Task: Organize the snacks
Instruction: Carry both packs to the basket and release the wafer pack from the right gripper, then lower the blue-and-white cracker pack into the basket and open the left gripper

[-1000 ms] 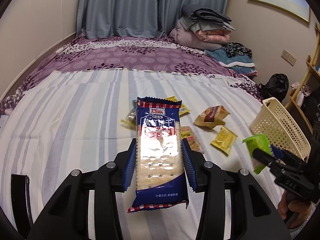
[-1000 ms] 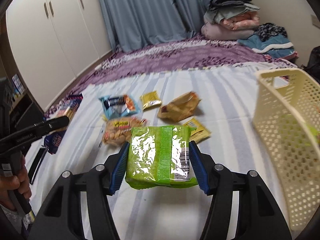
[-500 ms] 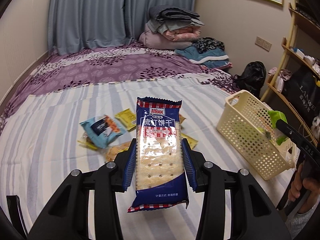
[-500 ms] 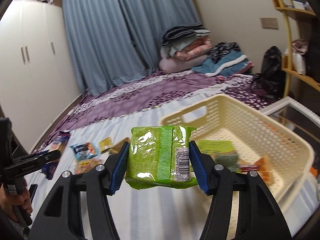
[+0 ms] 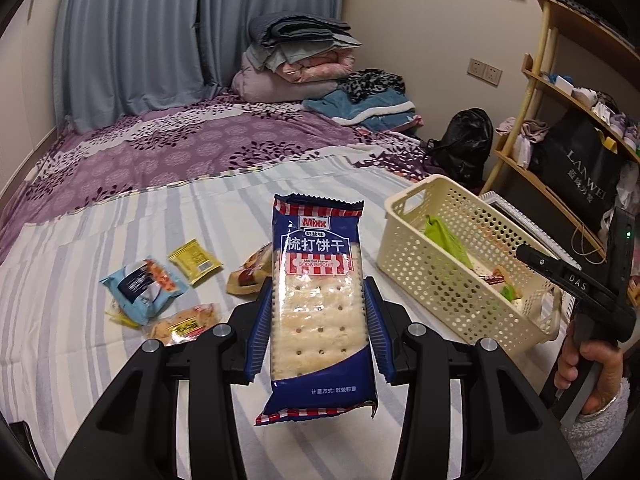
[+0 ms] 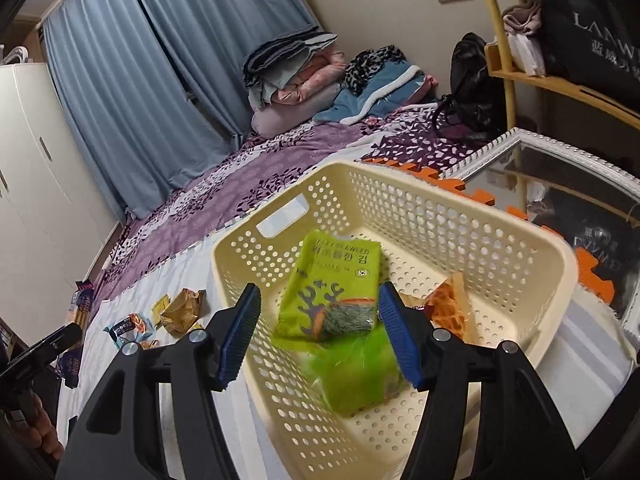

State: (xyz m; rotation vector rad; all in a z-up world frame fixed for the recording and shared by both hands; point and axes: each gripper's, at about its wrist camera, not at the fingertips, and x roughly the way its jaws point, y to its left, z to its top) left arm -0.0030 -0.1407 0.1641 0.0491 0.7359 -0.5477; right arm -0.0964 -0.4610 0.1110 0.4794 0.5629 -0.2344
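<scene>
My left gripper (image 5: 317, 292) is shut on a blue soda biscuit packet (image 5: 320, 248), held upright above the striped bed. A cream perforated basket (image 5: 440, 292) stands to its right. My right gripper (image 6: 319, 292) hovers over that basket (image 6: 440, 224) with its jaws opening. A blurred green packet (image 6: 356, 376) is dropping free just below the pads, touching neither. Another green seaweed packet (image 6: 336, 280) and an orange snack (image 6: 448, 312) lie inside. On the bed are a blue packet (image 5: 140, 284), a yellow sachet (image 5: 195, 256), a brown packet (image 5: 250, 272) and a clear cracker bag (image 5: 184, 322).
A framed mirror (image 6: 560, 168) lies beside the basket at the bed's right edge. A wooden shelf (image 5: 560, 80) with bags stands behind it. Folded bedding (image 5: 296, 60) is piled at the far end by blue curtains. A hand (image 5: 588, 356) holds the right gripper's handle.
Both grippers swung right toward the basket. The right one came over it, its jaws parted, and the green packet slipped out. The left still grips the biscuit packet.
</scene>
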